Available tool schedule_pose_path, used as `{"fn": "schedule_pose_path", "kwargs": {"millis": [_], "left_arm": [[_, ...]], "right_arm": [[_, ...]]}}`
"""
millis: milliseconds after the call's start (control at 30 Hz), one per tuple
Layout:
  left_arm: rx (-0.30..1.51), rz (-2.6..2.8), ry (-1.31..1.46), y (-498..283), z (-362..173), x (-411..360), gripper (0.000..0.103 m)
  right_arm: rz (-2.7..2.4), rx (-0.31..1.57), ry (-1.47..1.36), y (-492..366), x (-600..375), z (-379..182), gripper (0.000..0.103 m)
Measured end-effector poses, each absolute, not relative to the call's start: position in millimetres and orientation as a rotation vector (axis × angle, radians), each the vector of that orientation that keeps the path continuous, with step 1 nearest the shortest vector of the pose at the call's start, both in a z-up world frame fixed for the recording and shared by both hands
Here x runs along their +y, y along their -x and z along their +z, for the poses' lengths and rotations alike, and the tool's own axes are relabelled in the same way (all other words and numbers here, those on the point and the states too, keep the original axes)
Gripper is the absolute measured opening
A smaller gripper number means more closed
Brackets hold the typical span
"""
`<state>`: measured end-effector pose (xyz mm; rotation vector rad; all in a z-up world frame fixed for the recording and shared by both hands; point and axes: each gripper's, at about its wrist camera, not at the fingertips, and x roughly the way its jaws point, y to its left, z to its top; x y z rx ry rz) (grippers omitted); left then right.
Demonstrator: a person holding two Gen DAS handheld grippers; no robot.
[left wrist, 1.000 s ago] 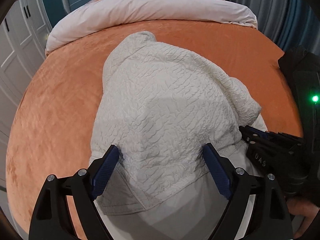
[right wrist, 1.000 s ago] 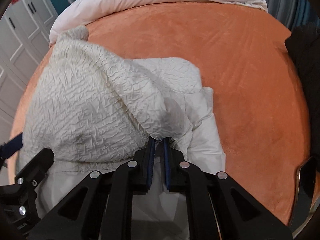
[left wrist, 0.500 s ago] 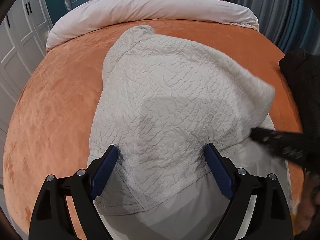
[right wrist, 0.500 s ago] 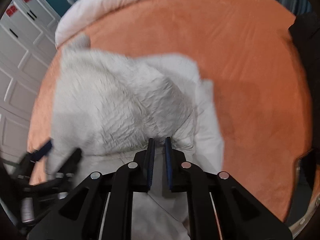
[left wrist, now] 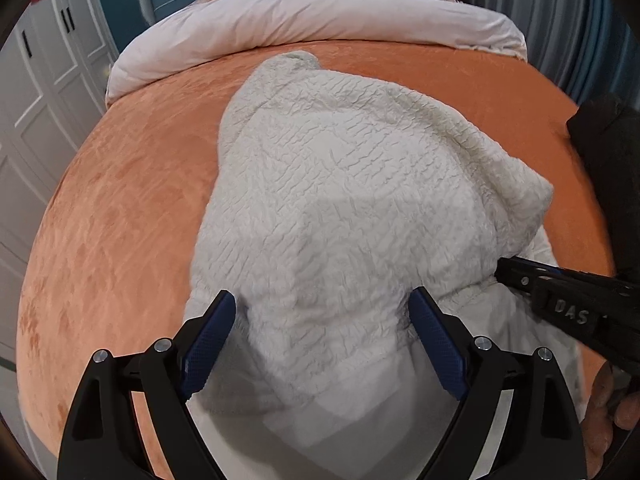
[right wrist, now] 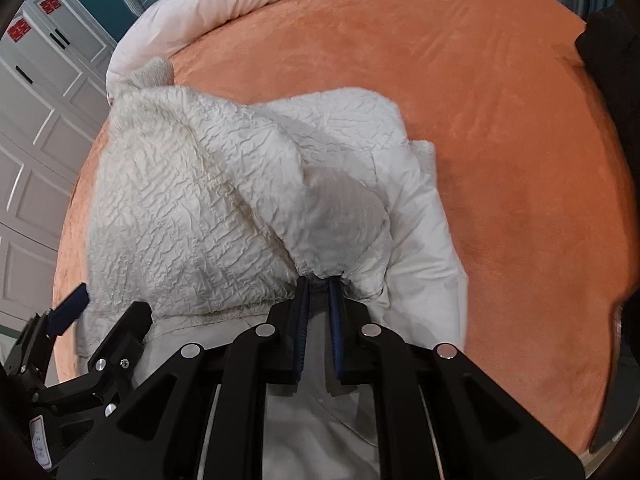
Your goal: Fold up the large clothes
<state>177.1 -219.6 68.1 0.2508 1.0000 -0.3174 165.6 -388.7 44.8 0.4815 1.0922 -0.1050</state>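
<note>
A large cream crinkled jacket [left wrist: 352, 184] lies on the orange bed [left wrist: 120, 208], its smooth white lining showing at the near side. It also shows in the right wrist view [right wrist: 192, 208]. My left gripper [left wrist: 324, 312] is open, its blue pads on either side of a raised fold of the jacket near the hem. My right gripper [right wrist: 319, 286] is shut on a bunched fold of the jacket at its right side. The right gripper also shows in the left wrist view [left wrist: 500, 270], and the left gripper in the right wrist view [right wrist: 112, 304].
A pale pink duvet [left wrist: 312, 20] is rolled up at the head of the bed. White wardrobe doors [left wrist: 36, 92] stand to the left. A dark garment [left wrist: 612, 148] lies at the bed's right edge. Blue-grey curtains [left wrist: 576, 28] hang behind it.
The right gripper, still shut on the fold, swung out to the right and came back, dragging the jacket's right side with it. The left gripper stayed open around its fold.
</note>
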Motion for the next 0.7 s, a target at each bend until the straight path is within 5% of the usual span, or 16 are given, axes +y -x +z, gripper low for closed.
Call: {"fn": "schedule_pose_path", "kwargs": {"millis": [200, 467, 700], "left_arm": [[1.023, -0.399, -0.162, -131, 97, -177, 0.084], [1.077, -0.357, -0.235, -99, 55, -165, 0.092], [1.074, -0.347, -0.242, -94, 66, -163, 0.091]], "right_arm": [[-0.039, 1.061, -0.511, -97, -383, 76, 0.013], [-0.044, 1.149, -0.504, -76, -361, 15, 0.011], [-0.097, 0.978, -0.517, -74, -382, 85, 0.015]]}}
